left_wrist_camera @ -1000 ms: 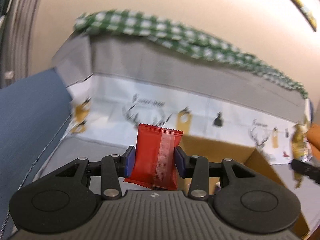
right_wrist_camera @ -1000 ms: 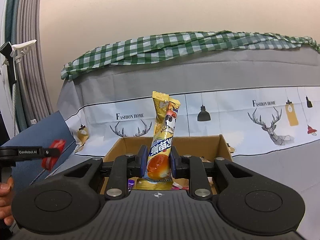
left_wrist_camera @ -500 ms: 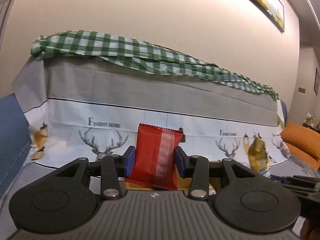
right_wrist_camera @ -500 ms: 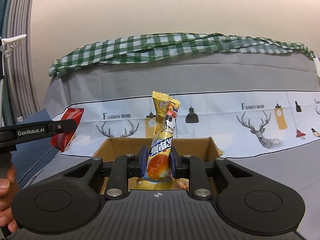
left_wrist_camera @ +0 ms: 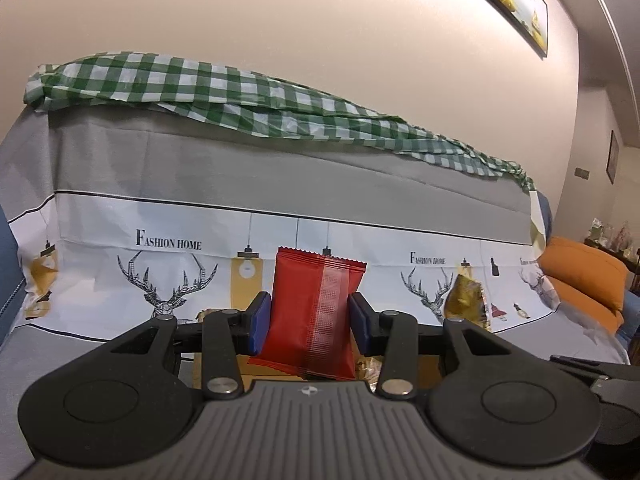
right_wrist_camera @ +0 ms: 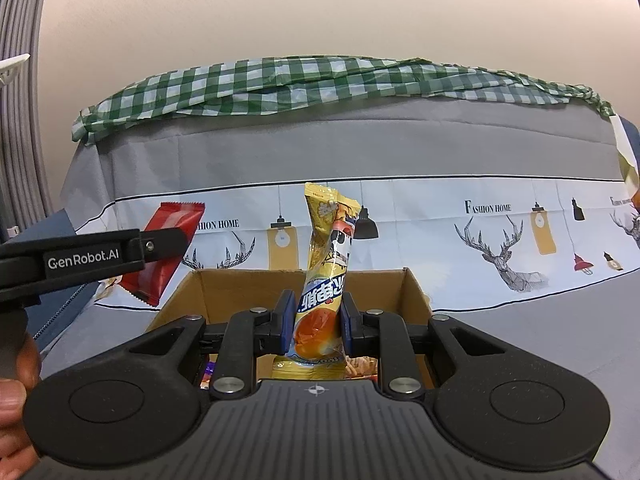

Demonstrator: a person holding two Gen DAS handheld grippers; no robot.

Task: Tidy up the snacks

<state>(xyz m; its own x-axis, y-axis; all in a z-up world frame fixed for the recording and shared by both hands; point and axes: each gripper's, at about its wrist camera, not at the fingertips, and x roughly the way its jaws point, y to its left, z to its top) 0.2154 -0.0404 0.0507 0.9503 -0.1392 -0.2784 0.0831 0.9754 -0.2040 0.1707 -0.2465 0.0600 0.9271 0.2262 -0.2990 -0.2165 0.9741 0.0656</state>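
Note:
My left gripper [left_wrist_camera: 308, 320] is shut on a red snack packet [left_wrist_camera: 314, 308], held upright. In the right wrist view that packet [right_wrist_camera: 166, 248] hangs at the left, above the near-left corner of an open cardboard box [right_wrist_camera: 248, 286]. My right gripper [right_wrist_camera: 314, 322] is shut on a yellow snack packet [right_wrist_camera: 326, 272], upright above the box's front edge. Several snack packets [right_wrist_camera: 360, 368] lie inside the box, mostly hidden by my gripper. The yellow packet also shows in the left wrist view [left_wrist_camera: 466, 298] at the right.
The box stands on a sofa seat under a grey-and-white printed cover [right_wrist_camera: 500, 240]. A green checked cloth [right_wrist_camera: 304, 84] lies along the backrest top. An orange cushion [left_wrist_camera: 580, 280] is at the far right. A blue surface [right_wrist_camera: 56, 232] lies at the left.
My left gripper has swung right and closer to the box with the red packet. My right gripper has moved slightly nearer the box, still holding the yellow packet.

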